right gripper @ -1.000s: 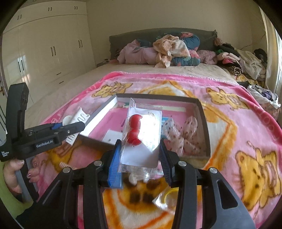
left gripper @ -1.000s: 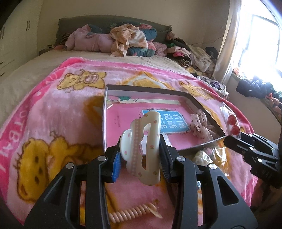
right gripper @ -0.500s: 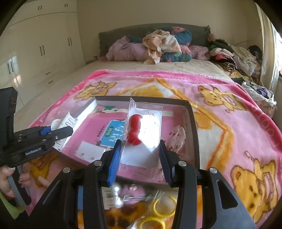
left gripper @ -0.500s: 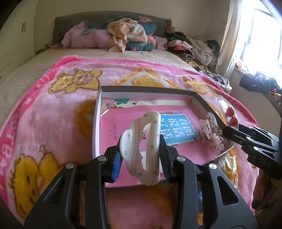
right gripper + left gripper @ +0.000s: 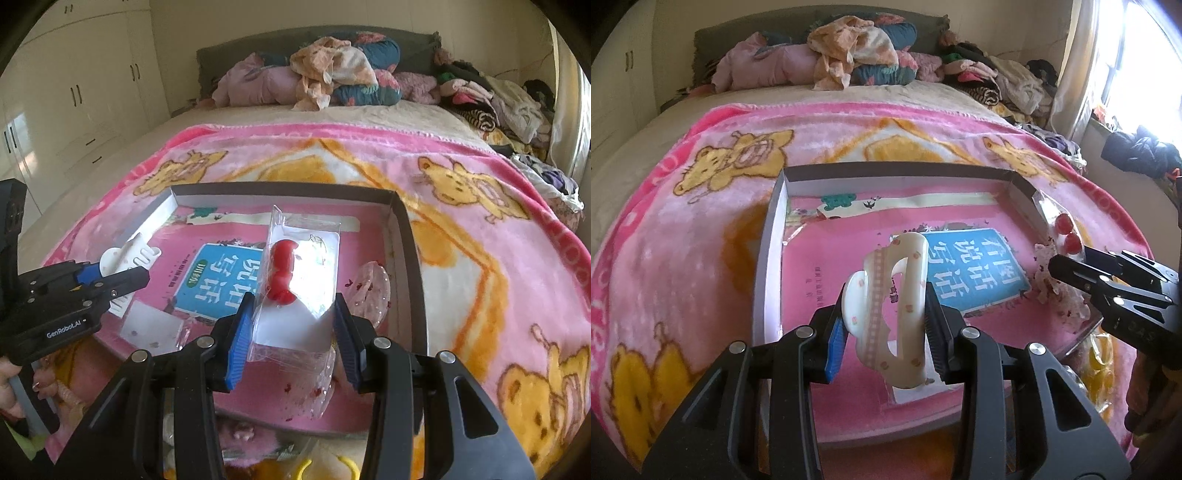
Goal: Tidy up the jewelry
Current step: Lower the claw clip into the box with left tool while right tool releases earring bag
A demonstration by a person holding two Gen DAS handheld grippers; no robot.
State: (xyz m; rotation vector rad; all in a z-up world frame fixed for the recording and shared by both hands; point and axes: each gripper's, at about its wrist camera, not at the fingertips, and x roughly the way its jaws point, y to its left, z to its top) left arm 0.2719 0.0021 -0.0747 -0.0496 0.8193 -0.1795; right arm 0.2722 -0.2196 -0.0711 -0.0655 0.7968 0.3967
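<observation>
My left gripper (image 5: pixel 884 328) is shut on a cream hair claw clip (image 5: pixel 894 314) and holds it over the near left part of the shallow box (image 5: pixel 768 236). My right gripper (image 5: pixel 291 332) is shut on a clear packet with red earrings (image 5: pixel 299 280) and holds it over the box's (image 5: pixel 402 221) near right part. The box has a pink floor with a blue label (image 5: pixel 975 269). The left gripper (image 5: pixel 110 280) also shows in the right wrist view, and the right gripper (image 5: pixel 1067 258) shows in the left wrist view.
The box lies on a pink bear-print blanket (image 5: pixel 683 229) on a bed. Pink speckled scrunchies (image 5: pixel 373 291) lie in the box's right side. Yellow rings (image 5: pixel 332 465) and a coiled hair tie (image 5: pixel 66 395) lie on the blanket in front. Clothes (image 5: pixel 332 70) are piled at the headboard.
Both grippers have moved forward over the box, each still holding its item. The box now fills more of both views.
</observation>
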